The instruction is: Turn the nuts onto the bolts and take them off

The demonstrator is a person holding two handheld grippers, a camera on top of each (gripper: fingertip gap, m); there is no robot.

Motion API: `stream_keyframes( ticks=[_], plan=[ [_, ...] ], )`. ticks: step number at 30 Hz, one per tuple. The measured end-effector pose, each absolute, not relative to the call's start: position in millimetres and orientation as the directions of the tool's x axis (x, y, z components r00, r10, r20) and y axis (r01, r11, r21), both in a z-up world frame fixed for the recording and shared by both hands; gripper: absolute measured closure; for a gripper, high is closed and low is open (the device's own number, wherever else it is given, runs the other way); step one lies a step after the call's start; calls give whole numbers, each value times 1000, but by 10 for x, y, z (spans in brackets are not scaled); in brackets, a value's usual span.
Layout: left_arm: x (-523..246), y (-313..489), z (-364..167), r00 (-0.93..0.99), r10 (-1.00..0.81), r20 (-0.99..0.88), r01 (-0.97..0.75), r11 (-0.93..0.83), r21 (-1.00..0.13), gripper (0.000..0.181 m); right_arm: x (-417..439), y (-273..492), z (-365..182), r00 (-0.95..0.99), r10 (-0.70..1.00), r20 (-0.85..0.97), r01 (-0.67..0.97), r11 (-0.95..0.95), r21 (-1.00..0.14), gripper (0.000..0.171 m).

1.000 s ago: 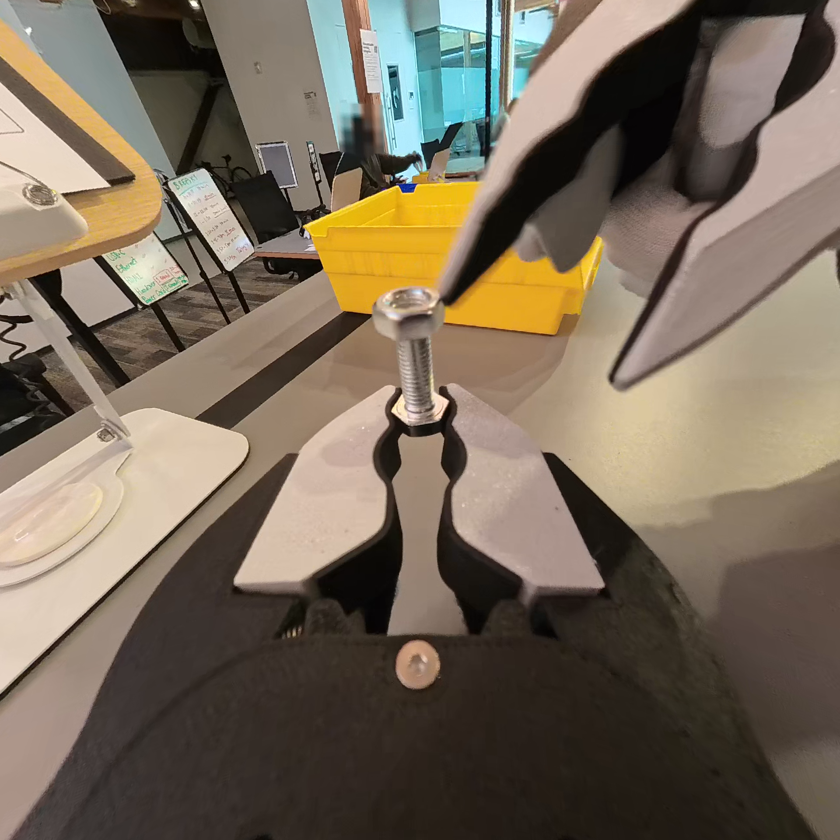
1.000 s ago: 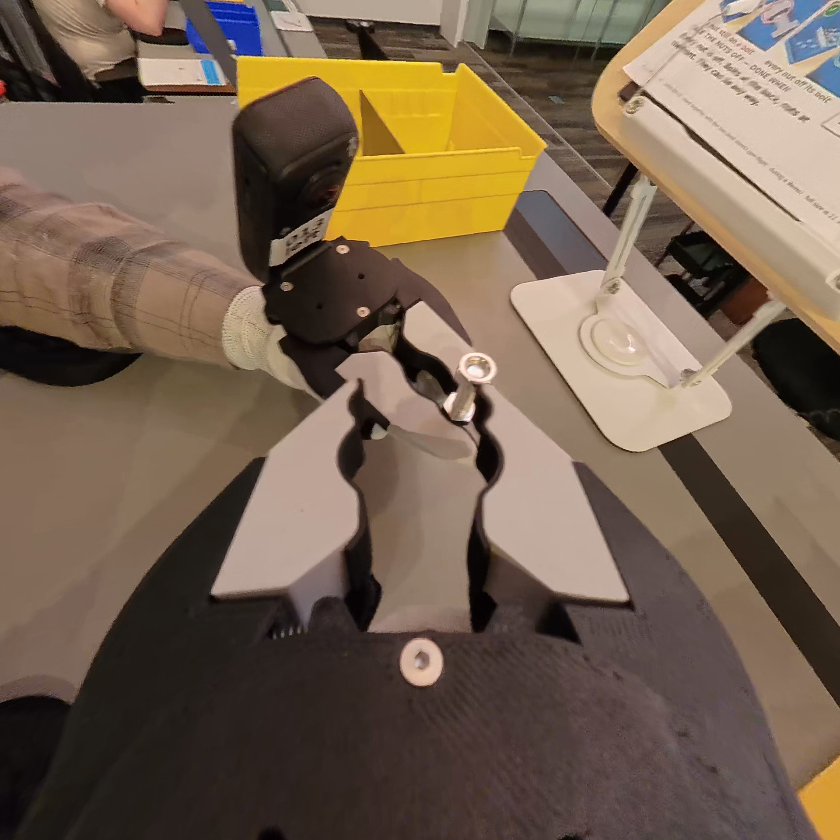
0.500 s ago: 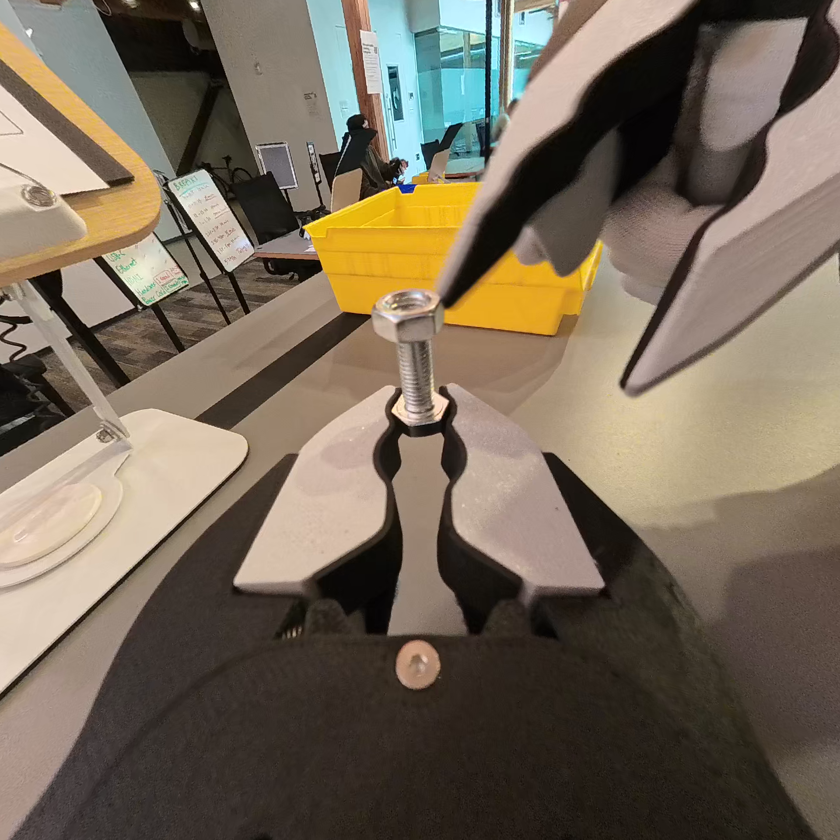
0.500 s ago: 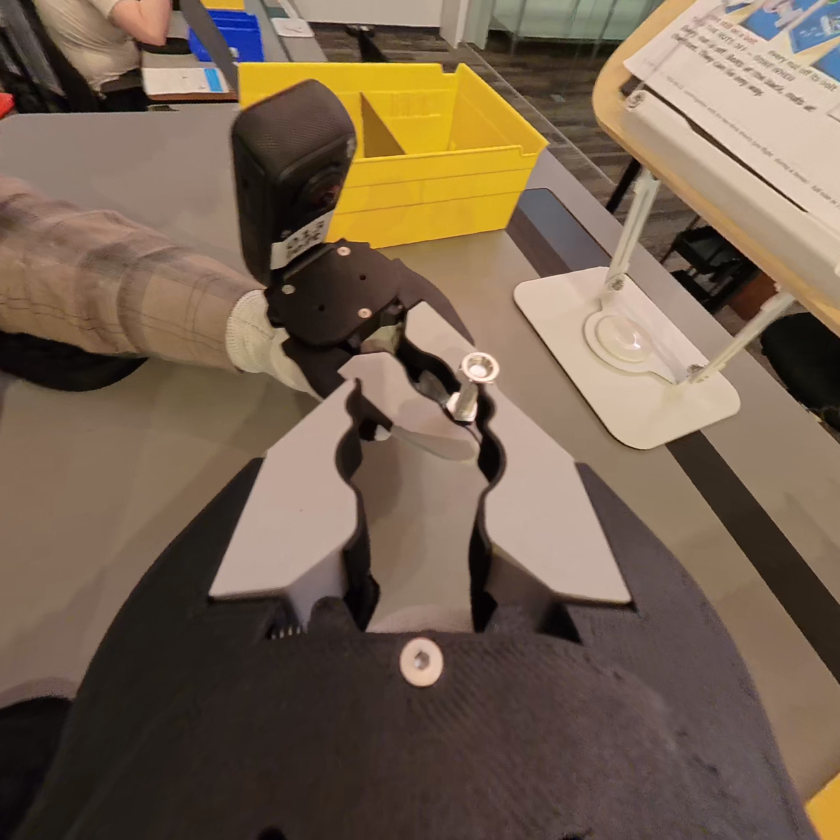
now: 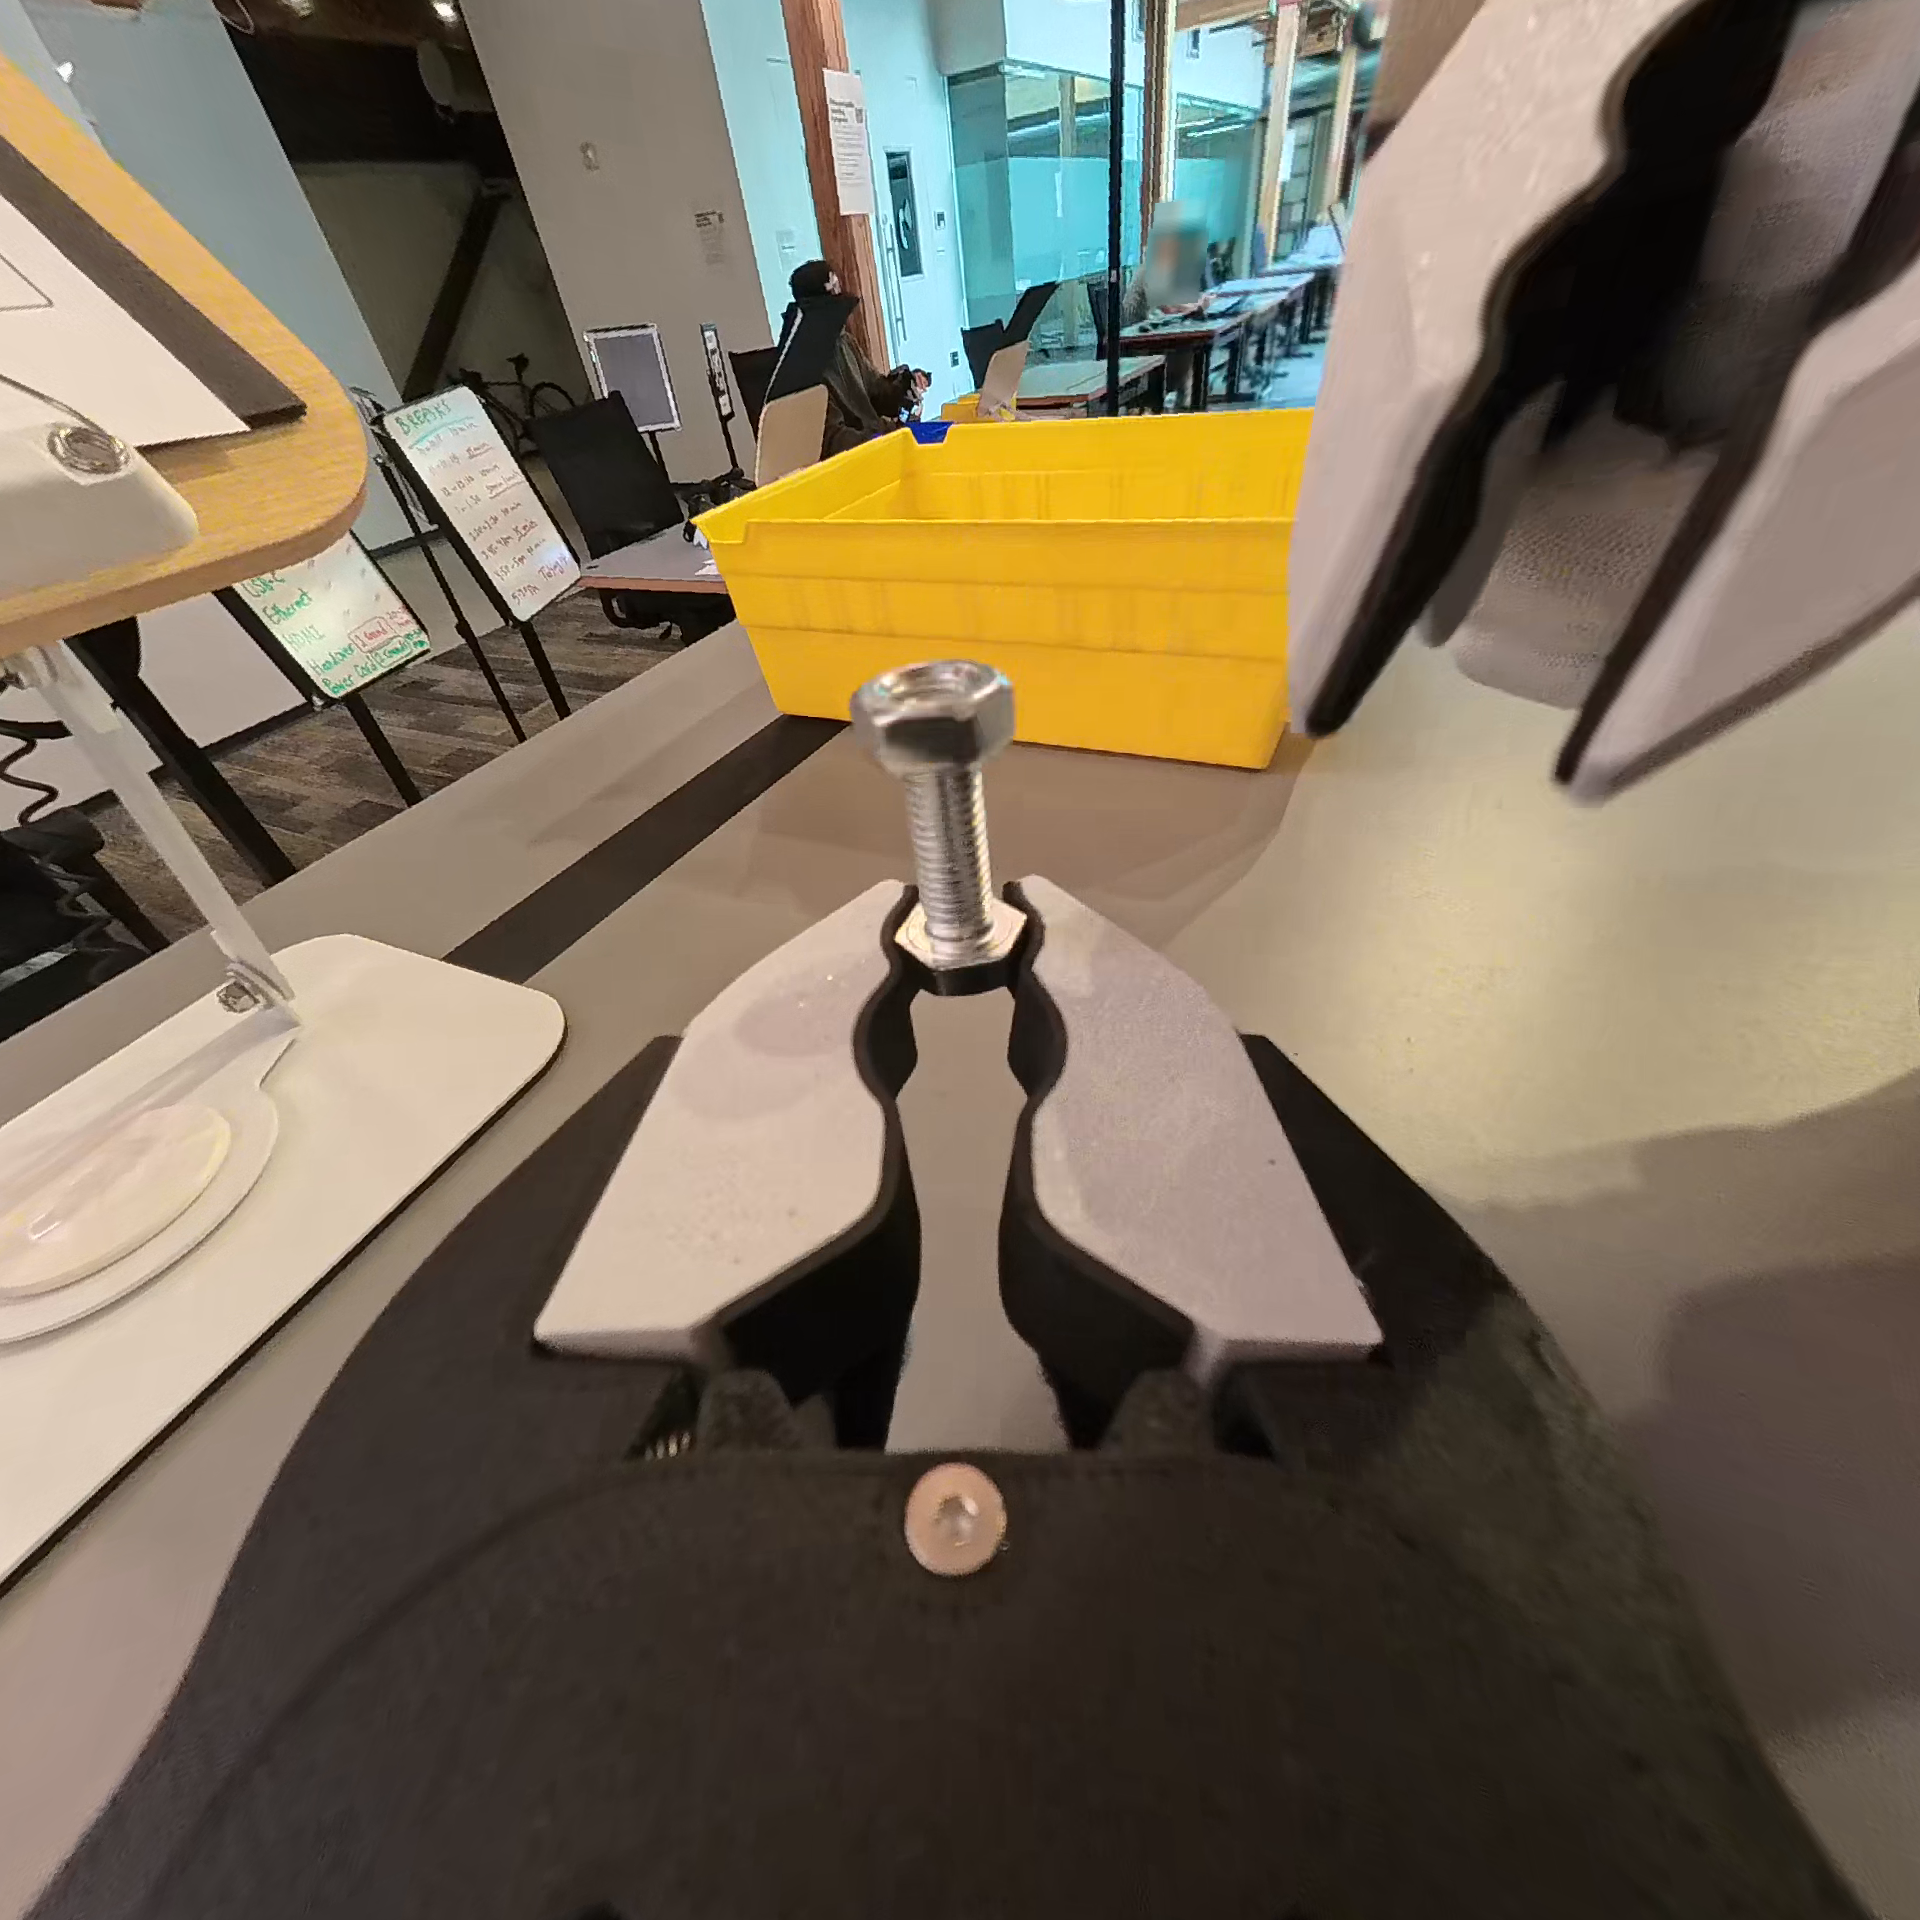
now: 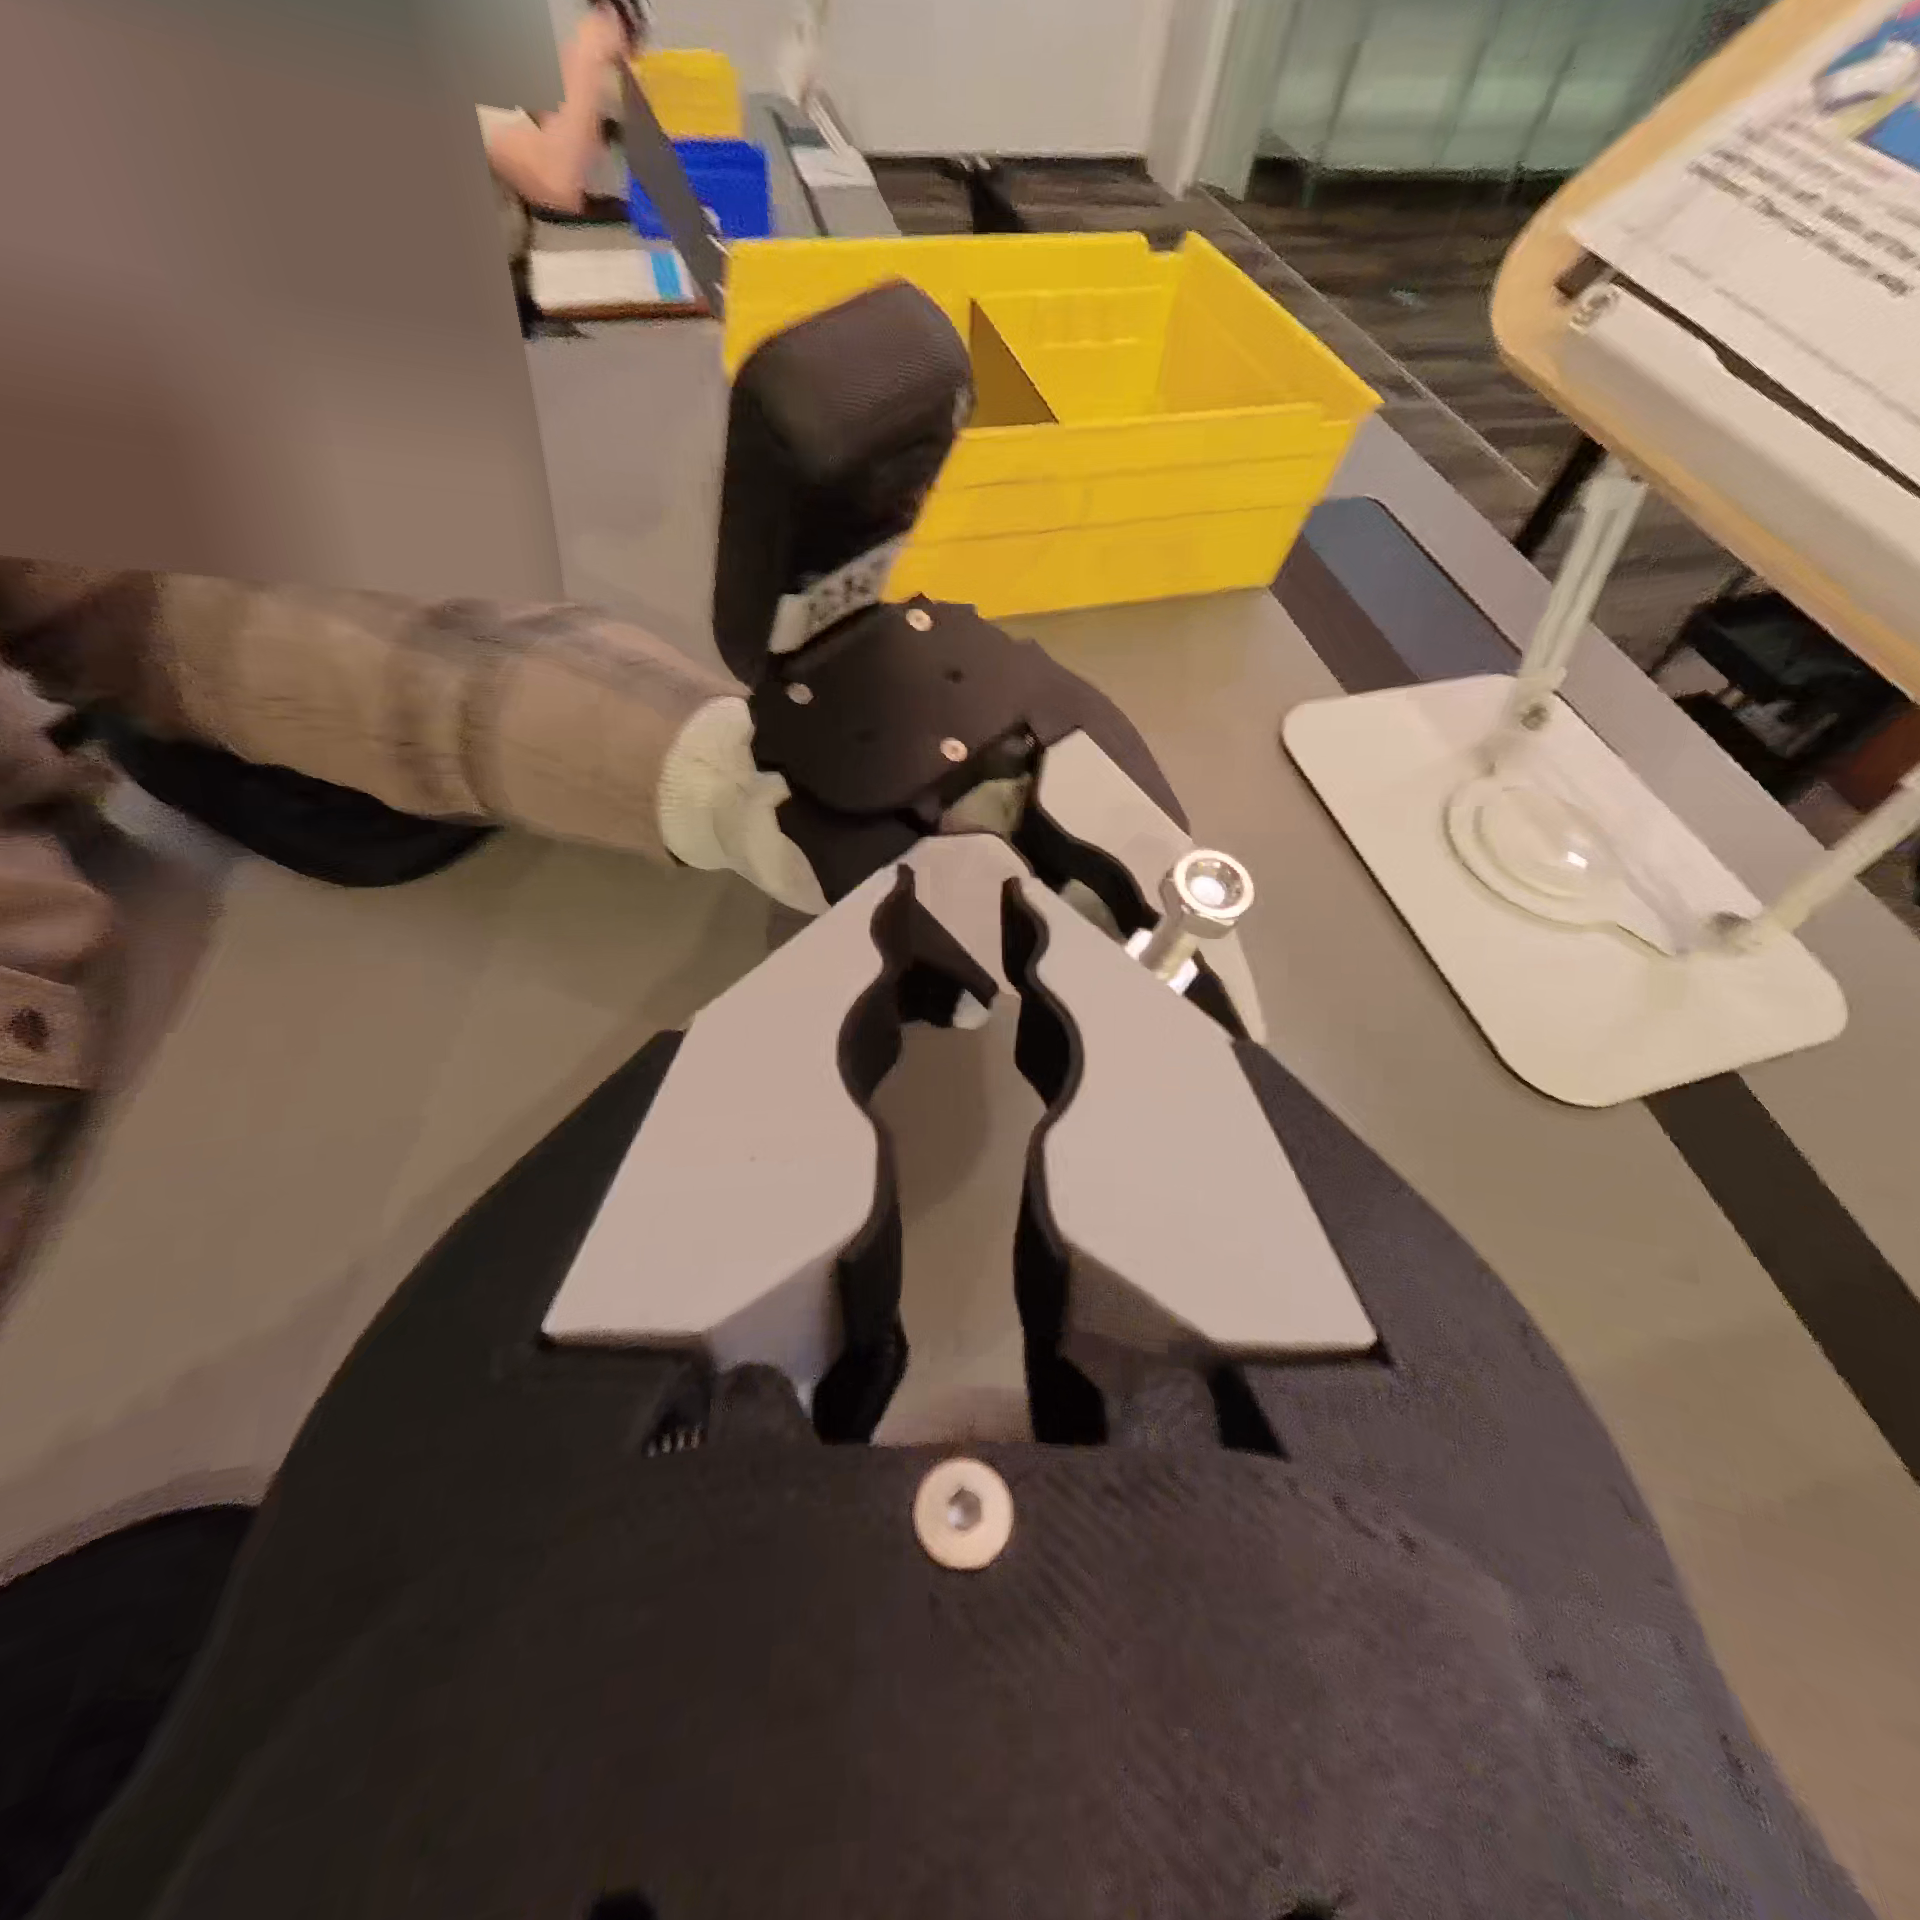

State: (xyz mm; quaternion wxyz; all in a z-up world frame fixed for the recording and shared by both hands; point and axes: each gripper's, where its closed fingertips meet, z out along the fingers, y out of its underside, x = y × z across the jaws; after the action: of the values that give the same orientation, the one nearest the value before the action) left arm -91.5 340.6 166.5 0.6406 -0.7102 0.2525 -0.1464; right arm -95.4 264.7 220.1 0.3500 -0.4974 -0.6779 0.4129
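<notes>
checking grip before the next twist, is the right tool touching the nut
No, the right tool hangs apart from the nut, up to its right with a clear gap.

- Right gripper (image 5: pixel 1455 727) cut off by top & right edges in left wrist view, soft focus.
- Bolt (image 6: pixel 1179 935) bottom end hidden behind right finger (image 6: pixel 1143 1091) in right wrist view.
- Yellow bin (image 5: pixel 997 582) contents not visible — right part hidden behind the gripper.

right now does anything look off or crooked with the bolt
Nothing stands out. The silver threaded bolt stands upright, gripped at its base in the left gripper, with the silver hex nut level at its top. The right gripper is clear of it, holding nothing.
</notes>
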Motion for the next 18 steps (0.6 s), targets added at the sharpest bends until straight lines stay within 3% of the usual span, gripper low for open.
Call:
stream_keyframes(
  ticks=[1,4,7,12,13,14,16,18],
  plan=[
    [-916,3406,1668,830,-547,-115,-170,-51,-984,167,-960,2686,2231,-236,970,61,379,150,-913,156],
    [-905,3402,1668,828,-548,-117,-172,-50,-984,167,-983,2897,2232,-129,987,95,394,139,-909,124],
    [-895,3399,1668,826,-550,-119,-173,-48,-984,167,-1009,2936,2163,-103,988,117,417,150,-896,110],
    [-909,3404,1667,829,-546,-119,-173,-49,-984,167,-1008,2821,2120,-151,984,97,424,153,-893,120],
    [-913,3406,1670,830,-546,-117,-171,-49,-984,167,-973,2666,2146,-237,969,68,405,163,-900,149],
    [-915,3407,1668,830,-545,-119,-173,-49,-984,167,-948,2566,2205,-287,957,49,374,159,-914,155],
    [-913,3406,1670,829,-546,-118,-171,-49,-984,167,-948,2699,2293,-220,974,57,352,133,-926,149],
    [-907,3405,1666,828,-548,-118,-173,-49,-984,167,-947,2877,2292,-145,987,64,358,113,-927,131]
  ],
)
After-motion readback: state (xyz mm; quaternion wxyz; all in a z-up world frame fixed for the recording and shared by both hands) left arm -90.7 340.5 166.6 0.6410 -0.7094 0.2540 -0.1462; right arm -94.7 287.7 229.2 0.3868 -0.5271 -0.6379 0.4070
